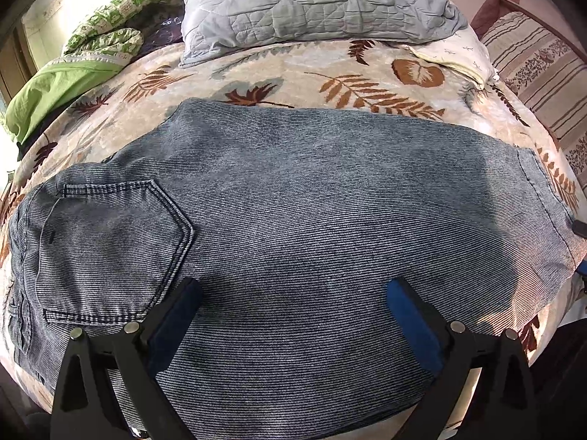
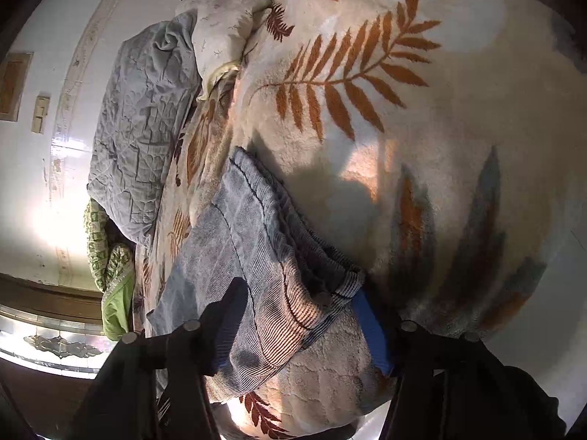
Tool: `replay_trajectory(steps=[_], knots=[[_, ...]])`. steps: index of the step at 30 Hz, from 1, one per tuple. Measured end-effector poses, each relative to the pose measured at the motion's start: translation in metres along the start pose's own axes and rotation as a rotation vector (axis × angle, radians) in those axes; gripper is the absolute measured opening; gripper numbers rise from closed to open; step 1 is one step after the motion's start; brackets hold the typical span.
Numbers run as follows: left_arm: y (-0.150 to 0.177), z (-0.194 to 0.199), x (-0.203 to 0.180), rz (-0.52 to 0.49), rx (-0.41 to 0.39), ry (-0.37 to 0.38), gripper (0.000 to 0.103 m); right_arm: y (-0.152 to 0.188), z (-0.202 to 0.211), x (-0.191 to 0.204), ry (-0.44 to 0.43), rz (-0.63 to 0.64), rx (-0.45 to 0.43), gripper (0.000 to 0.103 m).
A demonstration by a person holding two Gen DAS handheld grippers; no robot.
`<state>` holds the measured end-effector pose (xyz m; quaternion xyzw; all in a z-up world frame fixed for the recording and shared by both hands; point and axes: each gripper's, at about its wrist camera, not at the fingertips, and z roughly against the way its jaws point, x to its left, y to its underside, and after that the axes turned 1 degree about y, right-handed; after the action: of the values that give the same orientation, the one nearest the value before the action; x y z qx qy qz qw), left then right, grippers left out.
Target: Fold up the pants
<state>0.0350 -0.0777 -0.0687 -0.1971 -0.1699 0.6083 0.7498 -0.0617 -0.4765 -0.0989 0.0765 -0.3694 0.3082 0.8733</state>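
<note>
From the left wrist, the pants point(image 1: 293, 198) are lying across the bed's fleece blanket point(image 1: 301, 69), already doubled lengthwise, waistband and back pocket point(image 1: 110, 253) at the left, hems at the right. The left claw point(image 1: 293, 293) is hovering over the near edge with its fingers spread wide, grasping nothing. The denim is a faded, finely ribbed blue-grey weave, thick and flat; the blanket is plush, cream, printed with rust-coloured ferns. A quilted grey comforter point(image 1: 308, 3) and a green cloth point(image 1: 55, 88) are lying bunched further back.

From the right wrist, the right claw point(image 2: 297, 300) is straddling the hem end of the pants point(image 2: 256, 256), fingers apart, one blue pad point(image 2: 370, 326) just beside the stitched cuff; nothing is being gripped yet. The stacked hems are looking slightly fanned and raised.

The risk, as I judge it: closing on only the top layer would be splitting the legs apart in the fold, and the soft pile could be getting pinched along with the denim, dragging the blanket.
</note>
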Motion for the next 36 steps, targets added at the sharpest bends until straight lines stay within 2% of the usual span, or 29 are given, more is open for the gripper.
replay_trajectory(steps=[1,3,5,6,8,10,11,12,15,19,21,23,26,30,34,35,36], knots=[[-0.001,0.005,0.0,0.005,-0.011,0.01,0.101,-0.001,0.001,-0.002,0.004,-0.003,0.002,0.052],[-0.004,0.016,-0.001,0.013,-0.054,0.032,0.101,-0.001,0.001,-0.002,0.005,0.003,0.016,0.052],[-0.006,0.019,-0.006,0.006,-0.064,0.055,0.101,0.0,0.001,-0.001,-0.005,0.006,0.021,0.059],[-0.007,0.015,-0.011,-0.011,-0.048,0.058,0.101,0.0,0.001,-0.002,-0.016,-0.003,0.02,0.06],[-0.003,-0.007,-0.022,-0.07,0.034,0.013,0.102,0.0,0.001,0.0,-0.007,0.007,0.019,0.06],[0.002,-0.01,-0.024,-0.086,-0.002,-0.003,0.103,0.002,0.0,0.006,0.028,0.049,0.013,0.051],[0.001,-0.009,-0.024,-0.086,0.003,-0.006,0.103,0.002,0.002,0.009,0.059,0.075,0.0,0.031],[0.0,-0.009,-0.025,-0.085,0.012,-0.006,0.103,0.002,0.003,0.012,0.06,0.093,-0.003,0.027],[0.0,-0.01,-0.024,-0.088,0.015,0.0,0.103,0.007,0.009,0.028,0.107,0.169,-0.03,0.024],[-0.001,-0.009,-0.019,-0.069,0.007,0.03,0.103,0.022,0.032,0.087,0.157,0.362,-0.134,0.024],[-0.004,-0.003,-0.009,-0.035,0.005,0.096,0.102,0.036,0.043,0.126,0.164,0.475,-0.185,0.024],[-0.007,0.012,0.013,0.042,-0.035,0.154,0.102,0.056,0.052,0.169,0.143,0.593,-0.227,0.024],[-0.008,0.043,0.059,0.177,-0.113,0.15,0.102,0.101,0.05,0.228,0.071,0.755,-0.242,0.023],[0.005,0.076,0.126,0.313,-0.186,0.09,0.102,0.178,0.015,0.274,-0.022,0.942,-0.166,0.023],[0.022,0.085,0.173,0.4,-0.176,0.026,0.102,0.236,-0.059,0.271,-0.036,1.011,0.01,0.027],[0.025,0.084,0.179,0.415,-0.168,0.021,0.102,0.246,-0.082,0.265,-0.011,1.022,0.059,0.035],[0.027,0.083,0.183,0.424,-0.159,0.02,0.102,0.252,-0.102,0.258,-0.009,1.017,0.111,0.058]])
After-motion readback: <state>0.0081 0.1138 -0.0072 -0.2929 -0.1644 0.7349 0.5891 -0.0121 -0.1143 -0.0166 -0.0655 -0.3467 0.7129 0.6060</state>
